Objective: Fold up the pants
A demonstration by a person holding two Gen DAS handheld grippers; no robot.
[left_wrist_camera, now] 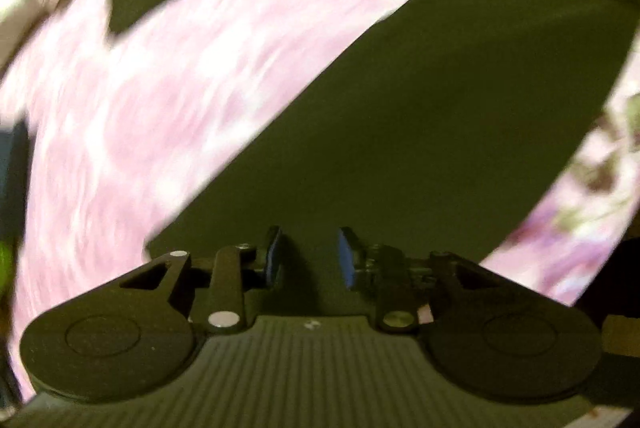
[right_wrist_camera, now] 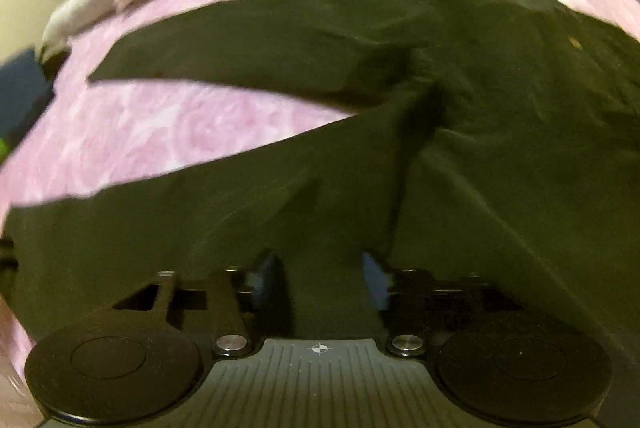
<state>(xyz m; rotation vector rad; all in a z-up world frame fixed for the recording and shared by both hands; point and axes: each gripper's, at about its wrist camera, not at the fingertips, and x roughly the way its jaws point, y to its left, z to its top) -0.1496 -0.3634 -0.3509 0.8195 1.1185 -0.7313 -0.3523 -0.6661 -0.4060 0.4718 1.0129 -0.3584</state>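
Left claw (left_wrist_camera: 308, 256) and right claw (right_wrist_camera: 322, 278) angled downward, parted, empty.

**No Words to Read**

There are no words, numbers or brand names to read in either view. The one sign is a small round mark with a cross in it, like a target. It sits on the ribbed grey top of the right gripper (right_wrist_camera: 325, 274), in the middle near its front edge. The left gripper (left_wrist_camera: 309, 260) has a small pale speck in the same spot, but it is too blurry to tell what it is.
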